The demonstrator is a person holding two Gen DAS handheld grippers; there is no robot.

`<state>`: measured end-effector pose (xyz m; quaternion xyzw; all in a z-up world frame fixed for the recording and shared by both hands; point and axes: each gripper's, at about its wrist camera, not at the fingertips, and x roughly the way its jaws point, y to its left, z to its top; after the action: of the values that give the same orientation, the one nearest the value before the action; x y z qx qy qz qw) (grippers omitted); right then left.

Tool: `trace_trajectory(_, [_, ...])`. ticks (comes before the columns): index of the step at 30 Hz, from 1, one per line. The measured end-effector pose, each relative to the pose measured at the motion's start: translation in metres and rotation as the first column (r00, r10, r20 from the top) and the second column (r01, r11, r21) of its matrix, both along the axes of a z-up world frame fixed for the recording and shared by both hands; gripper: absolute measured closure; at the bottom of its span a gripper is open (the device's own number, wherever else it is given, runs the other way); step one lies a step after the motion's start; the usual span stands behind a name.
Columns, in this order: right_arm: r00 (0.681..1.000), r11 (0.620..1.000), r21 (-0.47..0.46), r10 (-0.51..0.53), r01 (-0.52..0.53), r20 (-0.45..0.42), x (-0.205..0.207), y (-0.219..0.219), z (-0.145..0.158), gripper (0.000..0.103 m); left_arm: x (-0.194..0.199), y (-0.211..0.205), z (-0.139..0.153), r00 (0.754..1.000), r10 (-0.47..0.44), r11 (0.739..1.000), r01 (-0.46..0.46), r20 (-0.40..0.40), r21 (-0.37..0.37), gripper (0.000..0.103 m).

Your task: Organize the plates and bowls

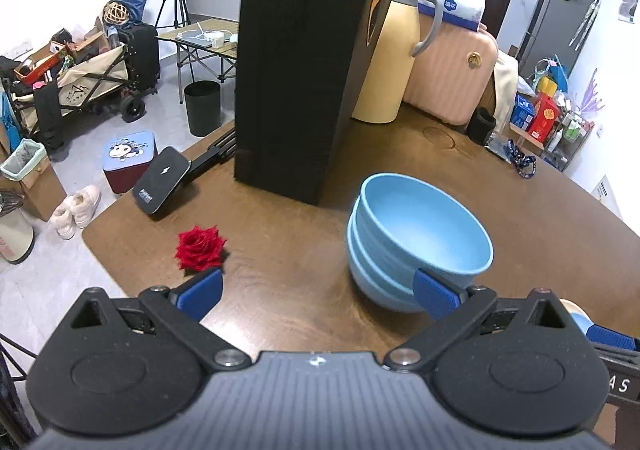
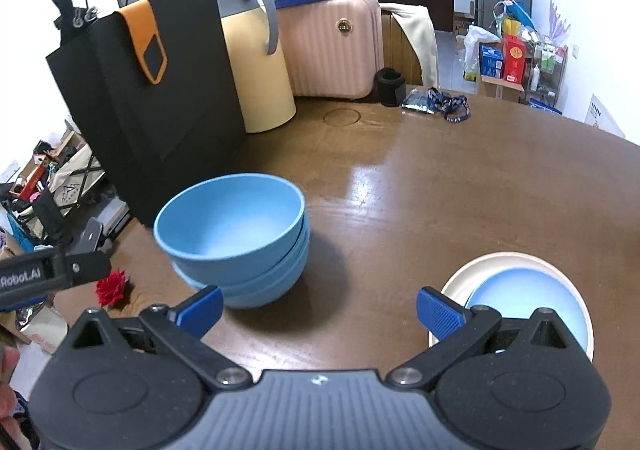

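left wrist view shows the left gripper (image 1: 318, 296) with fingers spread wide and holding nothing, the stack of blue bowls (image 1: 416, 246) just ahead on the brown counter (image 1: 280, 217) beside a red rose (image 1: 200, 248). right wrist view has the right gripper (image 2: 320, 310) equally wide and empty, between the bowls and a blue plate (image 2: 528, 302) resting on a cream plate (image 2: 456, 282). bowls look nested, plates stacked, so sorting seems nearly finished; next probably means checking for strays.
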<state>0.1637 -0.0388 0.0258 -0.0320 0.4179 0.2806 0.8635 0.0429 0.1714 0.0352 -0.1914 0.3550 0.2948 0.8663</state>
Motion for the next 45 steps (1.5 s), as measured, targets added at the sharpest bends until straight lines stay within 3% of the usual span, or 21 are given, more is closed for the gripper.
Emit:
trace_trajectory(11, [0.998,0.998,-0.046,-0.053,0.051,-0.043,-0.018,0.005,-0.002,0.000,0.002,0.017,0.001,0.994,-0.110,0.994,0.110,-0.006,0.005,0.000])
trace_trajectory(20, [0.975,0.977,-0.073,-0.204,0.198,-0.092,-0.009,0.027,-0.007,0.000,0.034,0.070,0.000,0.962,-0.268,0.963,0.267,-0.047,-0.024,0.000])
trace_trajectory(26, [0.935,0.945,-0.062,-0.326,0.320,-0.139,0.002,0.038,-0.018,0.000,0.062,0.093,-0.011,0.922,-0.384,0.922,0.380,-0.058,-0.072,0.000])
trace_trajectory(36, [0.874,0.881,0.000,-0.470,0.474,-0.126,0.011,0.052,-0.014,0.000,0.106,0.102,-0.026,0.833,-0.546,0.837,0.538,-0.090,-0.102,0.000])
trace_trajectory(40, [0.854,0.864,-0.012,-0.499,0.503,-0.146,0.021,0.056,-0.018,0.000,0.121,0.101,-0.036,0.811,-0.576,0.817,0.564,-0.104,-0.120,0.000])
trace_trajectory(45, [0.855,0.868,-0.025,-0.493,0.496,-0.162,0.032,0.070,-0.028,0.002,0.133,0.099,-0.050,0.798,-0.588,0.808,0.573,-0.130,-0.136,0.001])
